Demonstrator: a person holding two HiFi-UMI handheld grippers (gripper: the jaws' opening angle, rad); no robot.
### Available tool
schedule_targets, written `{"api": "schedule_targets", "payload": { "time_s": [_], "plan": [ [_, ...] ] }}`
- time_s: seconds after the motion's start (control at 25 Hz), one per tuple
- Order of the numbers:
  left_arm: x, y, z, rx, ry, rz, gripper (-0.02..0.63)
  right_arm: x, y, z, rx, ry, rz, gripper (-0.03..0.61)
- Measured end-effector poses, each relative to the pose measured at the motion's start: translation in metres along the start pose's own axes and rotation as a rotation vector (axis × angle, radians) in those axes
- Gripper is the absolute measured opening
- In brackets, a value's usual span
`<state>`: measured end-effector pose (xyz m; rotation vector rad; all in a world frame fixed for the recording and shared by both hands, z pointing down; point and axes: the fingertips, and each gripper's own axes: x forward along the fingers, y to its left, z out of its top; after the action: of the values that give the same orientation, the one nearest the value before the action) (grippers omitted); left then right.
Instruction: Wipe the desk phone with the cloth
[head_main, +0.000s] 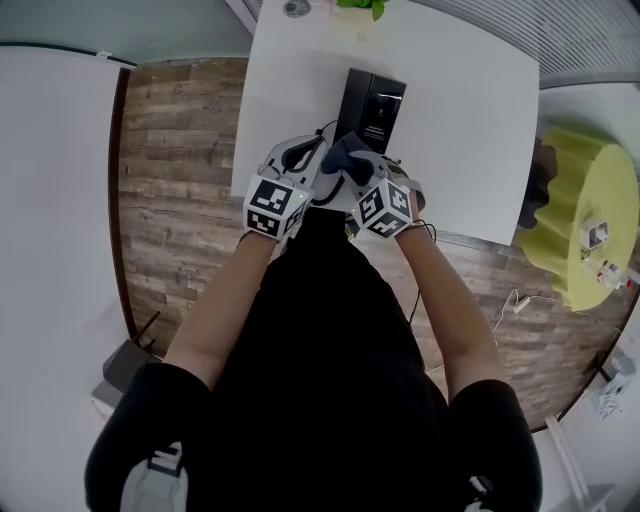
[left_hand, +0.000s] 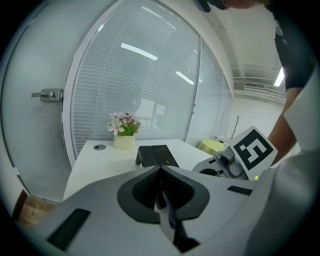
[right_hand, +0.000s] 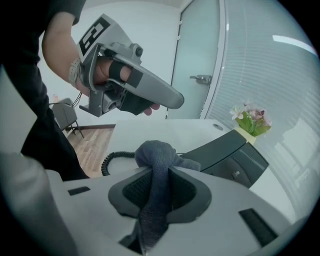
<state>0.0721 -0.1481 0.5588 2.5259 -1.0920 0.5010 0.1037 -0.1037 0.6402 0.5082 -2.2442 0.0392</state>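
The black desk phone (head_main: 371, 103) stands on the white table (head_main: 460, 120); it also shows in the left gripper view (left_hand: 156, 155) and the right gripper view (right_hand: 227, 152). My right gripper (right_hand: 159, 172) is shut on a dark grey-blue cloth (right_hand: 154, 155), bunched above the jaws just in front of the phone. In the head view the cloth (head_main: 344, 156) hangs at the phone's near end, held by the right gripper (head_main: 352, 172). My left gripper (left_hand: 160, 171) is shut with nothing in it, close beside at the left (head_main: 316, 150), and aims at the phone.
The phone's coiled cord (right_hand: 116, 161) lies on the table near its front edge. A small flower pot (left_hand: 124, 134) stands at the table's far edge, before a glass wall. A yellow round seat (head_main: 590, 215) is off to the right. Wooden floor (head_main: 180, 160) lies left.
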Motion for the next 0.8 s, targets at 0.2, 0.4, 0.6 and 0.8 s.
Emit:
{"api": "schedule_targets", "payload": {
  "time_s": [0.2,0.4,0.6,0.8],
  "plan": [
    [-0.024,-0.005,0.048,0.046,-0.09,0.011,0.011,-0.053,-0.013,0.031,0.105,-0.149,-0.09,0.089],
    [-0.055,-0.024,0.091,0.073,-0.164,-0.003,0.011,-0.126,-0.026,0.073,0.203,-0.34,-0.179,0.089],
    [-0.082,-0.056,0.125,0.123,-0.218,-0.046,0.011,-0.196,-0.033,0.108,0.282,-0.512,-0.242,0.089],
    [-0.101,-0.091,0.154,0.178,-0.264,-0.1,0.011,-0.255,-0.035,0.138,0.287,-0.658,-0.308,0.089]
  ]
}}
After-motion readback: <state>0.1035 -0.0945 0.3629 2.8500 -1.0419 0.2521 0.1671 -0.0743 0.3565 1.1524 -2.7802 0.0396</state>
